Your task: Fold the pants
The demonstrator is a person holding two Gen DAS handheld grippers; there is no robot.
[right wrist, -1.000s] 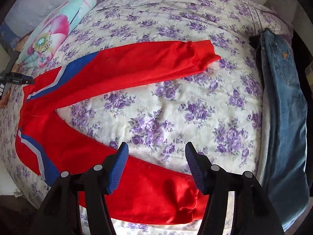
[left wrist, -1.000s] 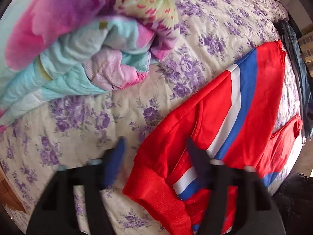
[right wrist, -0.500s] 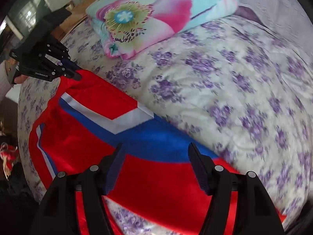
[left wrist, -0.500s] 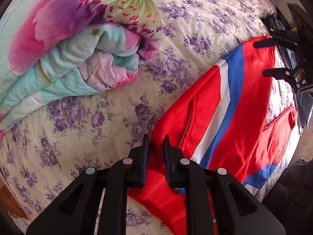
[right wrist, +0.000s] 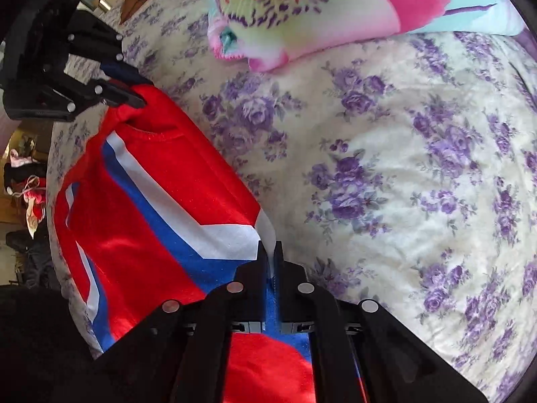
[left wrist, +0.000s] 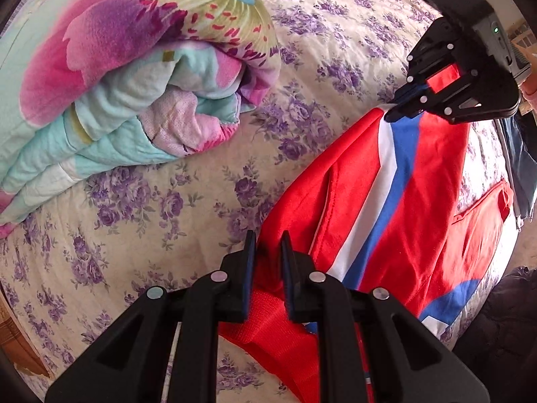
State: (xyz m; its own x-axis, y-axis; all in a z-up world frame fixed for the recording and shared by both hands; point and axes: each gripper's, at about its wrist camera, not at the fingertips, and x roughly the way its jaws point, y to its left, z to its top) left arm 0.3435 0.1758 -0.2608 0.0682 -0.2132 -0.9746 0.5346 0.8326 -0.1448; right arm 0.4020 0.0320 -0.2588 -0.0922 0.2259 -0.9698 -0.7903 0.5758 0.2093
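Red pants (left wrist: 419,201) with a white and blue stripe lie on a bed with purple flowers. My left gripper (left wrist: 266,252) is shut on the red waistband corner near the bed's edge; it also shows in the right wrist view (right wrist: 134,95) at upper left. My right gripper (right wrist: 268,255) is shut on the pants' side edge at the white and blue stripe; it also shows in the left wrist view (left wrist: 394,112) at upper right. The pants (right wrist: 161,221) stretch between the two grippers.
A folded floral quilt (left wrist: 134,77) in pink and turquoise lies on the bed beside the pants, also in the right wrist view (right wrist: 335,10). Blue jeans (left wrist: 520,168) lie at the far right edge. The bedsheet (right wrist: 419,184) spreads to the right.
My right gripper has moved down onto the pants' striped edge and shut on it. My left gripper stays shut on the waistband corner.
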